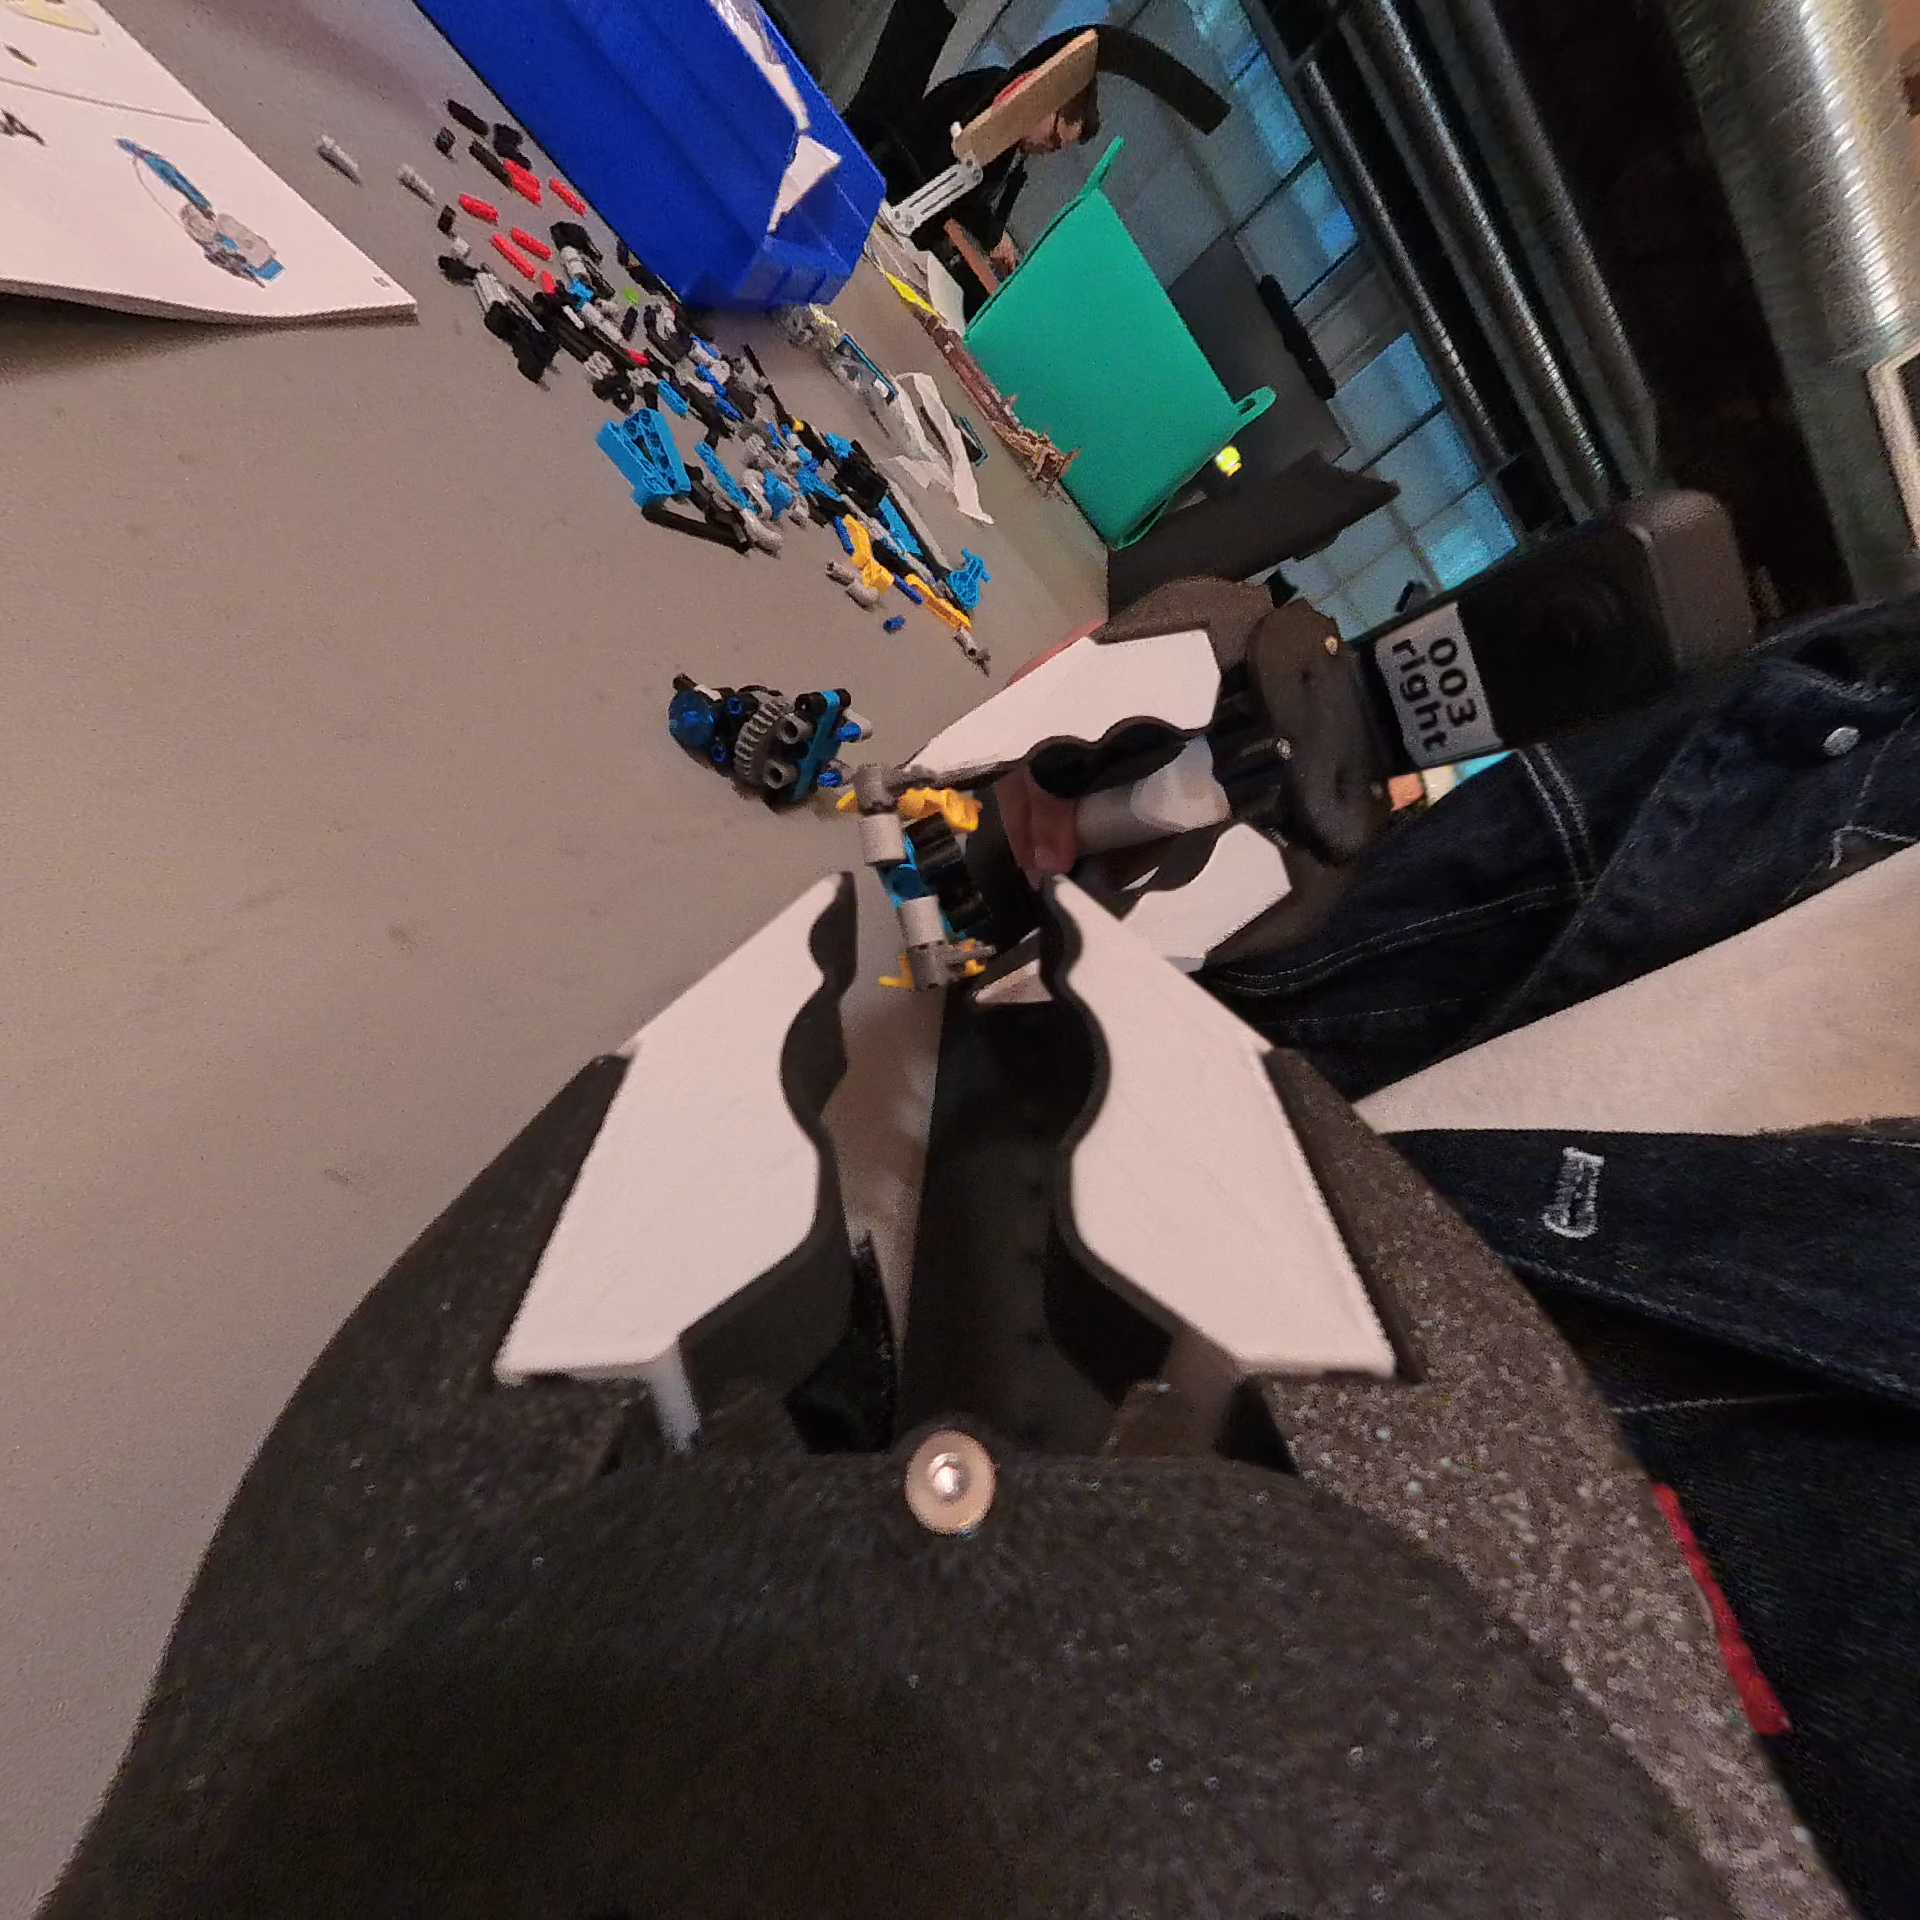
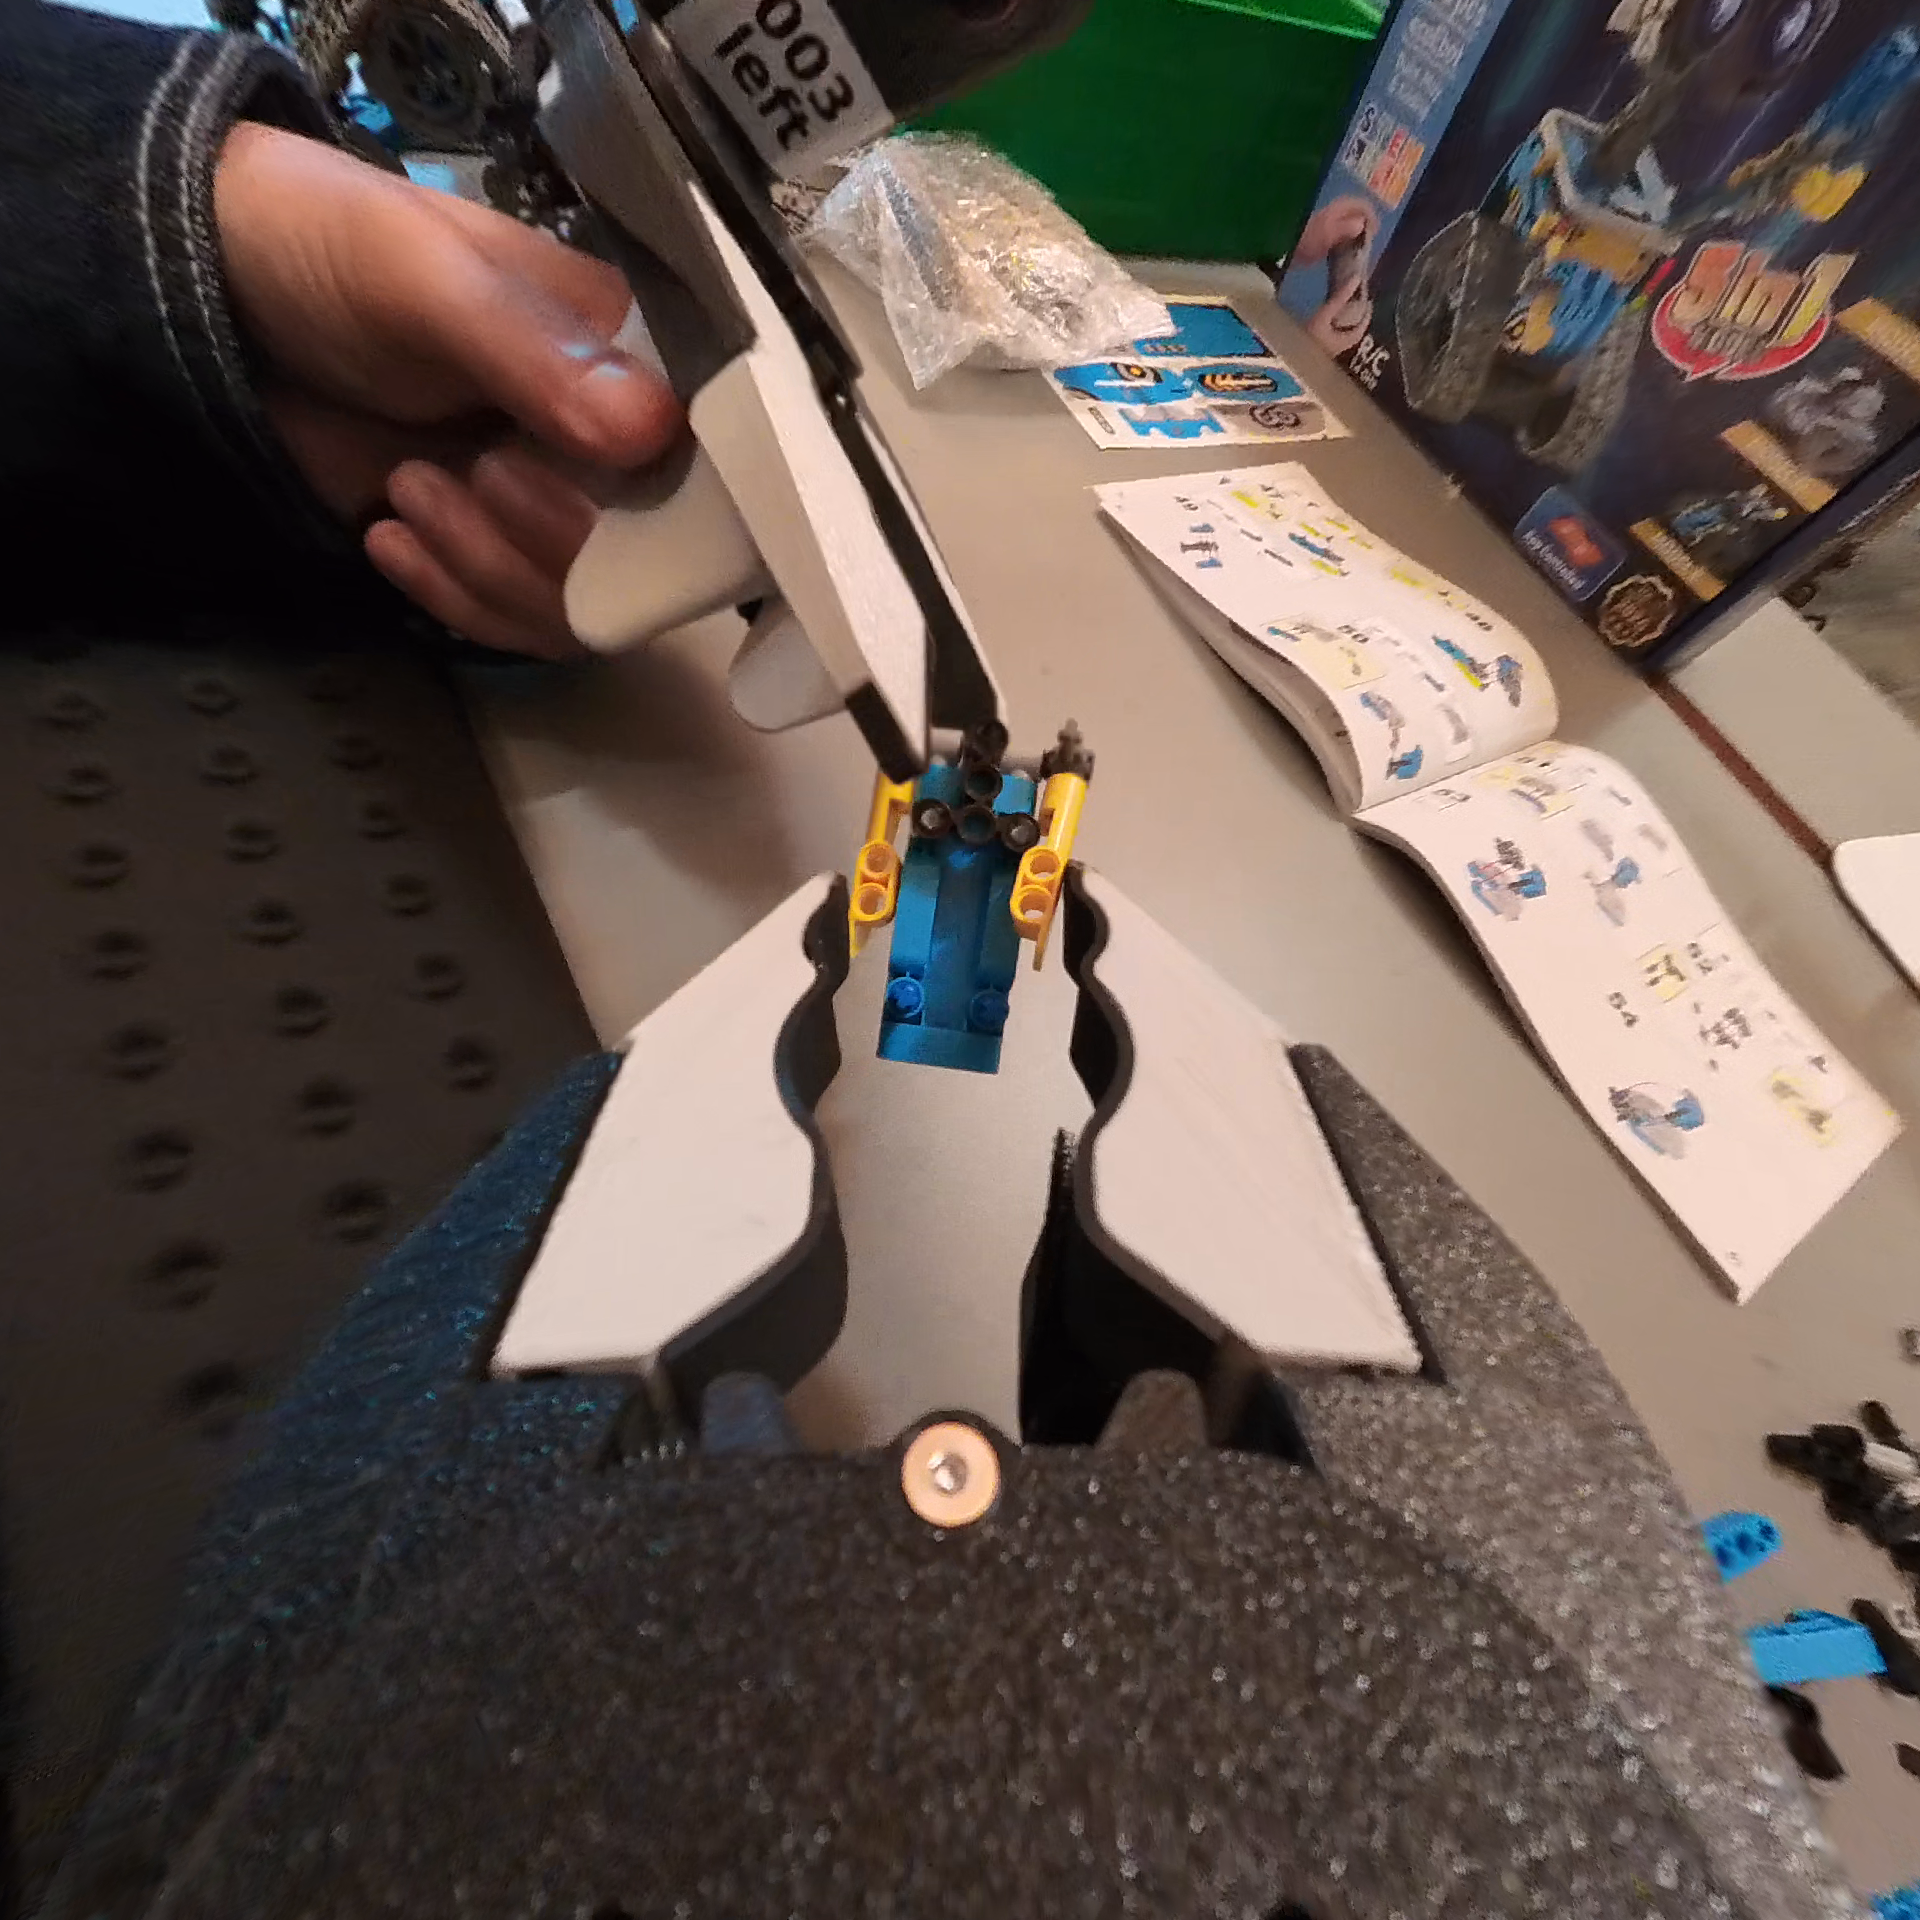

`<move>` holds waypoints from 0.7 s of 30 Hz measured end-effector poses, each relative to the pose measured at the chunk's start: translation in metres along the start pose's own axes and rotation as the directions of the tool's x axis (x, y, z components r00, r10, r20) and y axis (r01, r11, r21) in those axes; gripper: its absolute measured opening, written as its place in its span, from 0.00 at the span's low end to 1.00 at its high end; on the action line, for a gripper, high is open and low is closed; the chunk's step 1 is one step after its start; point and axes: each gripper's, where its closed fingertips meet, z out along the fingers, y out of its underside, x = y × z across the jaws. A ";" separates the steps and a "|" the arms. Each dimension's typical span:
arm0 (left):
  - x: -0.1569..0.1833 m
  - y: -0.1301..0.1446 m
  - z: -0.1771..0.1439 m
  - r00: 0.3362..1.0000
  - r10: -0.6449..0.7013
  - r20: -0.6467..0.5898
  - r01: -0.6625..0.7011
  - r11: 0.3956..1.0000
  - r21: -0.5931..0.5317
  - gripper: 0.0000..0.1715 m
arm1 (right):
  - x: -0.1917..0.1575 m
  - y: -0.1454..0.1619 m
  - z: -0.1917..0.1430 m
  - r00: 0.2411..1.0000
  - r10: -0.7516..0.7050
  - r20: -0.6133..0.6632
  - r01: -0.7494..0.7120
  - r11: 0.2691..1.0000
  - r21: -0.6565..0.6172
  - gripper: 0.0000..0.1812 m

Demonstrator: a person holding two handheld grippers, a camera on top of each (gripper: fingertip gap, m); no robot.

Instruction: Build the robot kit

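Observation:
A small assembly of blue, yellow, grey and black bricks [image 2: 956, 935] is held in the air over the front edge of the grey table [image 2: 1195, 831]. My right gripper [image 2: 954, 888] is shut on it, with the tips pressing on the yellow side beams. My left gripper [image 1: 951, 885] has its jaws apart and its tips reach the assembly's [image 1: 914, 883] far end with the black pins. I cannot tell whether they touch it. The right gripper's fingers [image 1: 1060, 707] show in the left wrist view, and the left gripper's fingers [image 2: 831, 540] show in the right wrist view.
Loose bricks [image 1: 727, 416] and a small black-and-blue subassembly [image 1: 769, 743] lie on the table, with a blue bin [image 1: 665, 135] and a green bin [image 1: 1101, 353] behind. An open instruction booklet [image 2: 1507, 831], a sticker sheet [image 2: 1184, 384], a plastic bag [image 2: 977, 260] and a printed box [image 2: 1621, 312] lie to the right. Only a small space, under 4 cm, lies between the two pairs of fingers. Between my right fingertips and the small black-and-blue subassembly [image 1: 769, 743] there is roughly 10 cm.

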 end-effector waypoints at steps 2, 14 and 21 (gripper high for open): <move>-0.001 0.000 0.001 1.000 0.011 0.015 -0.011 1.000 0.003 0.12 | 0.000 -0.002 -0.002 1.000 -0.009 -0.007 0.009 1.000 0.016 0.23; -0.014 0.002 0.005 0.996 -0.069 0.055 0.068 0.998 0.010 0.09 | 0.003 -0.013 0.014 0.998 0.061 0.023 -0.062 0.997 0.034 0.37; -0.007 0.003 0.009 0.997 -0.073 0.015 0.074 0.997 -0.005 0.08 | 0.007 -0.008 0.019 0.999 0.031 -0.026 -0.031 1.000 -0.002 0.24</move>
